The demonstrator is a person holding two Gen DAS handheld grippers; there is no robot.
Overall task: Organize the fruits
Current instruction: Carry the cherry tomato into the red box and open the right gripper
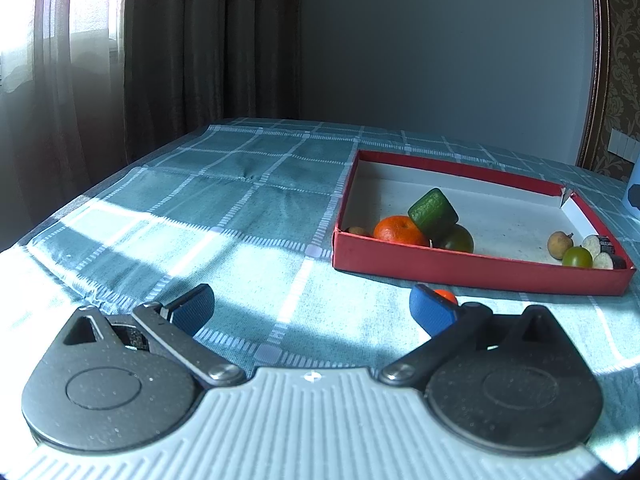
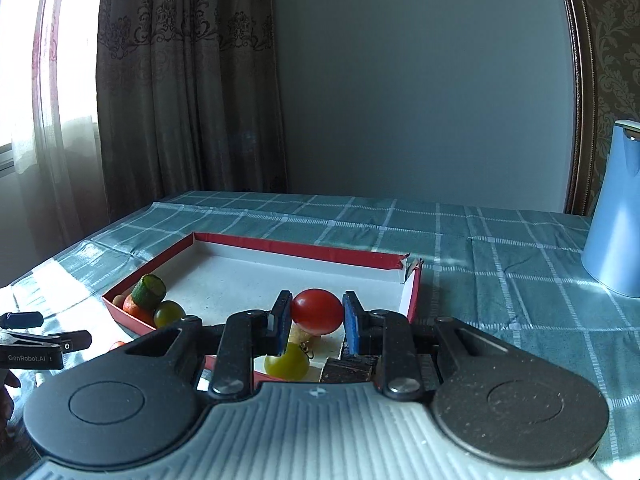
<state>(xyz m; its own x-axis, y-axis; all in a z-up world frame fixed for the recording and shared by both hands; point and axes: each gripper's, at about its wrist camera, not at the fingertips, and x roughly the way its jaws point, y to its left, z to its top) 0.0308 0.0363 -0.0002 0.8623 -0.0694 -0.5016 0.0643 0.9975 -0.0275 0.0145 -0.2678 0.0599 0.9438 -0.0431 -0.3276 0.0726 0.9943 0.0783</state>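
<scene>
My right gripper (image 2: pixel 316 314) is shut on a red cherry tomato (image 2: pixel 316 311), held above the near right part of the red tray (image 2: pixel 280 247). Under it lie a green grape (image 2: pixel 286 362), a brown longan and a dark cut piece (image 2: pixel 346 368). At the tray's left end sit a cucumber chunk (image 2: pixel 149 290), a mandarin (image 2: pixel 134 307) and a green fruit (image 2: pixel 168 313). In the left wrist view my left gripper (image 1: pixel 312 310) stands open over the checked cloth, short of the tray (image 1: pixel 480 270). A small orange fruit (image 1: pixel 445 295) peeks from behind its right finger.
A teal checked tablecloth (image 1: pixel 224 200) covers the table. A light blue jug (image 2: pixel 616 216) stands at the far right. Curtains and a bright window are at the left, a grey wall behind. The left gripper's fingers (image 2: pixel 44 346) show at the left edge of the right wrist view.
</scene>
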